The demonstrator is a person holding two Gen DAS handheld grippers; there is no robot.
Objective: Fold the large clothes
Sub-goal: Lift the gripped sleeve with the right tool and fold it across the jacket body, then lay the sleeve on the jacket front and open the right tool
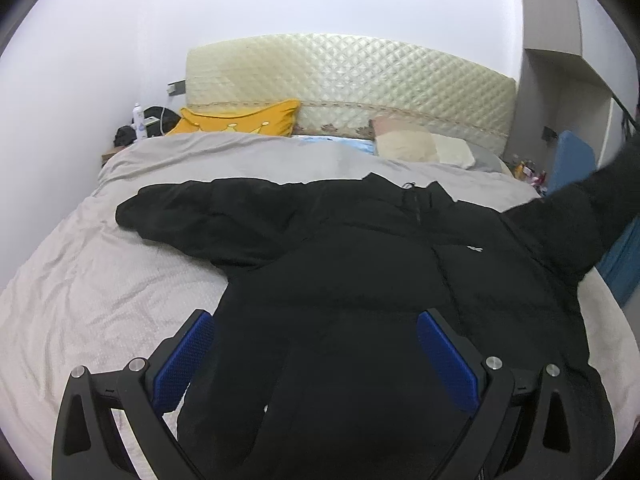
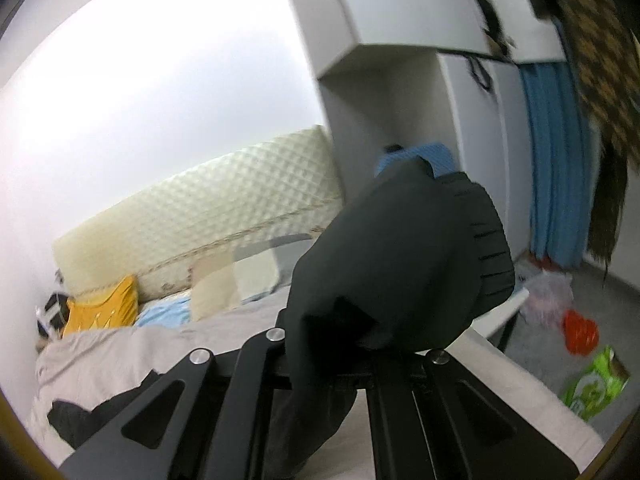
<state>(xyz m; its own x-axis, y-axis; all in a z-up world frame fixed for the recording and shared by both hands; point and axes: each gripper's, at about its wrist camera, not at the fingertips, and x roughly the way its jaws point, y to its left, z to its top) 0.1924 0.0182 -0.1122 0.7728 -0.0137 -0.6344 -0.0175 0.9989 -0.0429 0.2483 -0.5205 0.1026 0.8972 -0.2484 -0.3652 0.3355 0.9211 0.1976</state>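
Observation:
A large black padded jacket (image 1: 360, 264) lies spread on the grey bedcover (image 1: 100, 280), its left sleeve (image 1: 192, 212) stretched out flat. My left gripper (image 1: 316, 344) is open above the jacket's lower body, blue pads (image 1: 188, 356) wide apart, holding nothing. The jacket's right sleeve (image 1: 584, 208) is lifted off the bed toward the right edge. In the right wrist view my right gripper (image 2: 352, 340) is shut on that sleeve's cuff end (image 2: 404, 256), which bunches over the fingers and hides them.
A quilted cream headboard (image 1: 352, 80), a yellow pillow (image 1: 240, 120) and beige pillows (image 1: 420, 144) are at the bed's head. A nightstand with a bottle (image 1: 138, 120) is at the far left. Right of the bed are a white wardrobe (image 2: 400, 20), blue curtain (image 2: 556, 160) and bags on the floor (image 2: 592, 380).

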